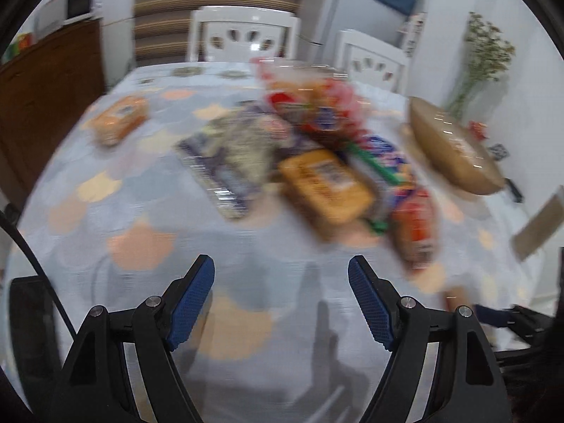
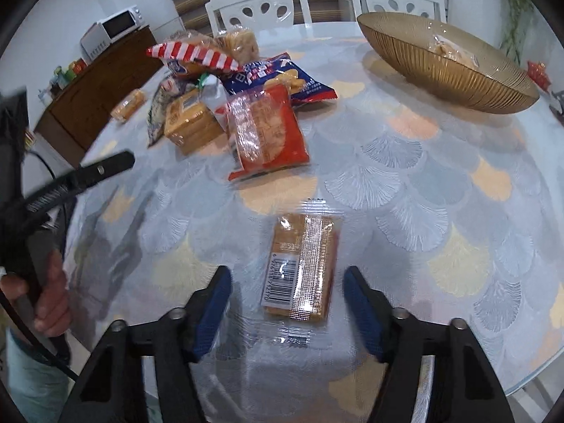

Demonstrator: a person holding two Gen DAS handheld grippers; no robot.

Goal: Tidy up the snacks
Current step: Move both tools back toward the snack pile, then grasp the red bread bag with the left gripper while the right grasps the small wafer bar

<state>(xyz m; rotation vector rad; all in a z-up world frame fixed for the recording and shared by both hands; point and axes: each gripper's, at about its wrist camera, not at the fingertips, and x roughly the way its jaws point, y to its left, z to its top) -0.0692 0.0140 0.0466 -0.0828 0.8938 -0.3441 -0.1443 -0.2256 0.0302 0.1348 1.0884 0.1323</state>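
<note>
Our right gripper (image 2: 287, 312) hangs with its blue-padded fingers (image 2: 213, 312) spread wide either side of a clear-wrapped orange cracker packet (image 2: 301, 268) lying flat on the scallop-patterned bench (image 2: 405, 162), not touching it. Our left gripper (image 1: 281, 301) is likewise spread and empty. The snack pile (image 2: 239, 88) sits farther back, the ribbed golden bowl (image 2: 444, 67) to its right.

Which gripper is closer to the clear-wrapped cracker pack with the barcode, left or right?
Right. The right gripper is open, its fingers on either side of the cracker pack. The left gripper, open, hovers over bare tablecloth farther left.
</note>
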